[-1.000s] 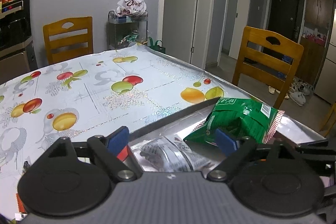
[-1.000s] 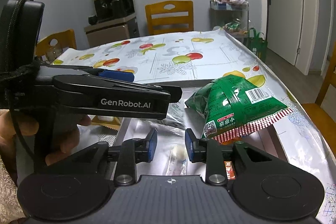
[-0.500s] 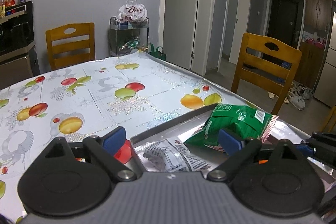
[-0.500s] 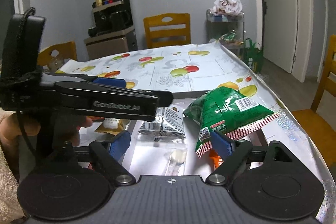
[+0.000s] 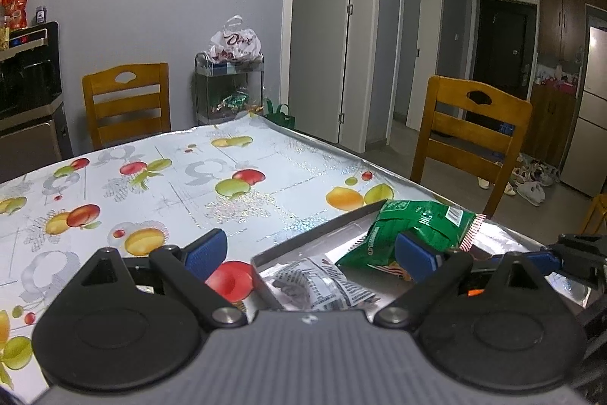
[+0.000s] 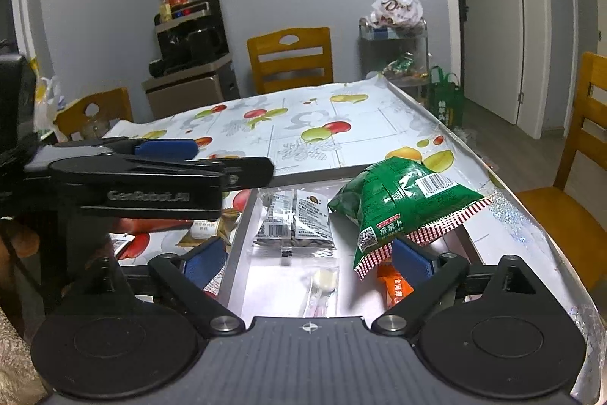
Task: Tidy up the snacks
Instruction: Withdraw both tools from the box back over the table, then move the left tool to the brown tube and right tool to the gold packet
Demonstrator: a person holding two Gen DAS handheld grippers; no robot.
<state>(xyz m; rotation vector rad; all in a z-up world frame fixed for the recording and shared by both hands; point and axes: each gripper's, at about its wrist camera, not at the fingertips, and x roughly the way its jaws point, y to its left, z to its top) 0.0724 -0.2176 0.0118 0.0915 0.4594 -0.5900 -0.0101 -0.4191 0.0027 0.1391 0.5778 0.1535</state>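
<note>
The right hand-held gripper has just been opening: a second ago its blue pads stood close together over a small clear packet, and now the jaws stand wide apart with nothing pressed between them. The packet lies flat on the floor of the shallow grey tray, directly under the gap, so it appears to have been released into the tray and that snack looks sorted. Just ahead of the pads lie two clear packs of dark seeds, and to the right a puffy green snack bag leans over an orange wrapper, its red-checked seam overlapping the right pad in the picture. To the left, outside the tray's wall, more small packets wait on the desk, so the sorting seems unfinished. The left hand-held gripper also stands wide open and empty, having pulled up and back from the tray; it hovers over the tray's left wall, close beside the right one, so the two could bump. Beyond the tray the fruit-patterned desk is bare and offers free room ahead. The desk's right edge runs just beside the tray, with a wooden chair past it.
</note>
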